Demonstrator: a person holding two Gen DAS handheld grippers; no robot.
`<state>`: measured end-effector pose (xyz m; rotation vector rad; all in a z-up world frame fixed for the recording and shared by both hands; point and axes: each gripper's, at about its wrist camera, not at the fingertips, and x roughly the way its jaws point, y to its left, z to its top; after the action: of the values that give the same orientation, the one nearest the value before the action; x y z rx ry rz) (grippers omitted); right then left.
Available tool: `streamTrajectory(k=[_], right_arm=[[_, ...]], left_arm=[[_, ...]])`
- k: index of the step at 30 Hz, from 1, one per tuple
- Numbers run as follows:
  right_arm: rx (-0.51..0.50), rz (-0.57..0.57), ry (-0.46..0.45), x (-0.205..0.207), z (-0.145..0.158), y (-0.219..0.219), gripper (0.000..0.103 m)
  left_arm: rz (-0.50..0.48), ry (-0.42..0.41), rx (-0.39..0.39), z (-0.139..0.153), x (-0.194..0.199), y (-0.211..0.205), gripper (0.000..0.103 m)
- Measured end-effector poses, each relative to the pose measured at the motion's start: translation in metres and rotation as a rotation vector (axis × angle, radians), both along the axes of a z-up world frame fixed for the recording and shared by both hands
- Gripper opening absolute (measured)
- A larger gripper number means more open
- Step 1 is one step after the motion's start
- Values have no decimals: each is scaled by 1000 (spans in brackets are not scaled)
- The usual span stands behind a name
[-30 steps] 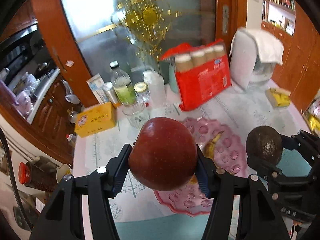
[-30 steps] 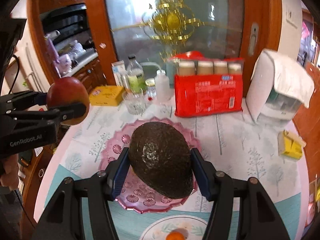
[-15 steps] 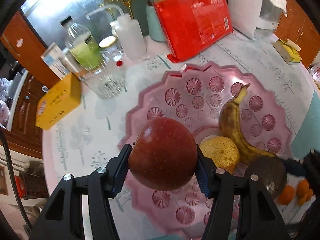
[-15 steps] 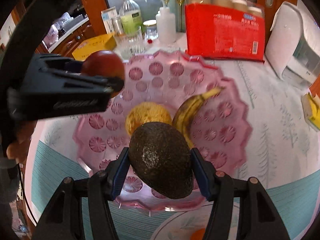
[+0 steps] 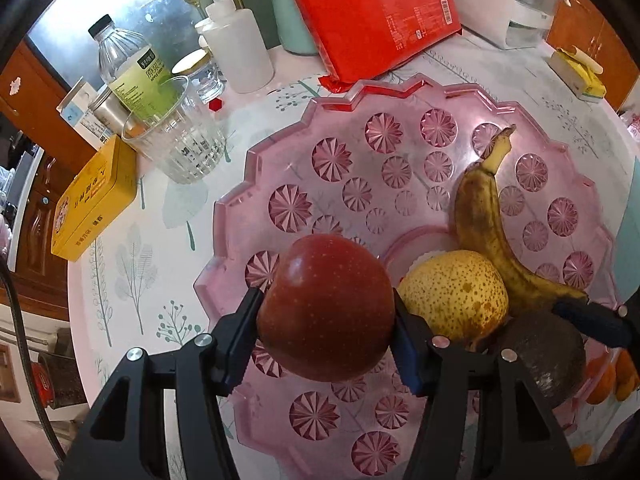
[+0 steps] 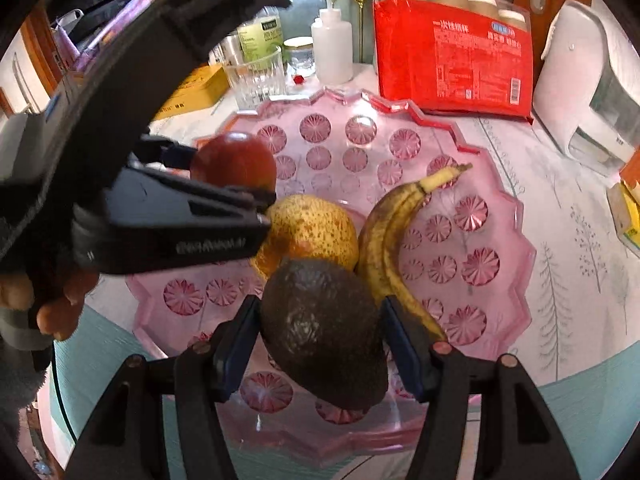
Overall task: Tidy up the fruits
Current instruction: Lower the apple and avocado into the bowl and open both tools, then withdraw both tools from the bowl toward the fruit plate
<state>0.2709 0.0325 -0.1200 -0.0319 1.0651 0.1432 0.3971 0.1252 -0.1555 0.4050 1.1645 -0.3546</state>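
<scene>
My left gripper (image 5: pixel 326 328) is shut on a red apple (image 5: pixel 326 306) low over the left part of the pink glass fruit bowl (image 5: pixel 380 140). My right gripper (image 6: pixel 320 340) is shut on a dark avocado (image 6: pixel 324 332) over the bowl's near side (image 6: pixel 480 216). A speckled yellow pear (image 5: pixel 454 294) and a browned banana (image 5: pixel 486 224) lie in the bowl's middle; both also show in the right wrist view, the pear (image 6: pixel 310 228) and the banana (image 6: pixel 390 236). The apple (image 6: pixel 234 162) sits just left of the pear, the avocado (image 5: pixel 548 360) just right of it.
Behind the bowl stand a clear glass (image 5: pixel 176 140), a green-label bottle (image 5: pixel 132 68), a white squeeze bottle (image 5: pixel 238 52), a red pack of paper cups (image 5: pixel 376 12) and a white appliance (image 6: pixel 584 80). A yellow box (image 5: pixel 94 200) lies left. Small orange fruits (image 5: pixel 612 376) lie right of the bowl.
Both grippers have come down and forward over the bowl with their fruit, from well above the table to close beside the pear and banana.
</scene>
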Motion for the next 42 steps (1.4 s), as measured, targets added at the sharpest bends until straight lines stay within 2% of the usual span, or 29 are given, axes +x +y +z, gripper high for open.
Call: streamTrajectory(k=[4, 8, 9, 14, 23, 27, 35, 42], right_arm=[[21, 0, -51, -3, 11, -4, 67], [38, -15, -73, -9, 19, -12, 71], [47, -21, -73, -11, 20, -14, 71], [86, -43, -81, -25, 31, -22, 71], [97, -59, -158, -60, 64, -33, 71], [83, -69, -183, -77, 77, -40, 71], [103, -75, -216, -114, 100, -58, 71], [90, -69, -263, -155, 123, -83, 71]], left_arm=[[1, -13, 11, 7, -6, 1, 62], [4, -64, 5, 25, -19, 1, 82], [9, -74, -3, 30, -22, 3, 84], [56, -83, -44, 55, -44, 12, 84], [194, -101, -201, 108, -100, 31, 85], [238, -98, -247, 123, -125, 34, 86], [288, -98, -271, 143, -173, 24, 86], [292, -112, -284, 156, -222, -7, 86]])
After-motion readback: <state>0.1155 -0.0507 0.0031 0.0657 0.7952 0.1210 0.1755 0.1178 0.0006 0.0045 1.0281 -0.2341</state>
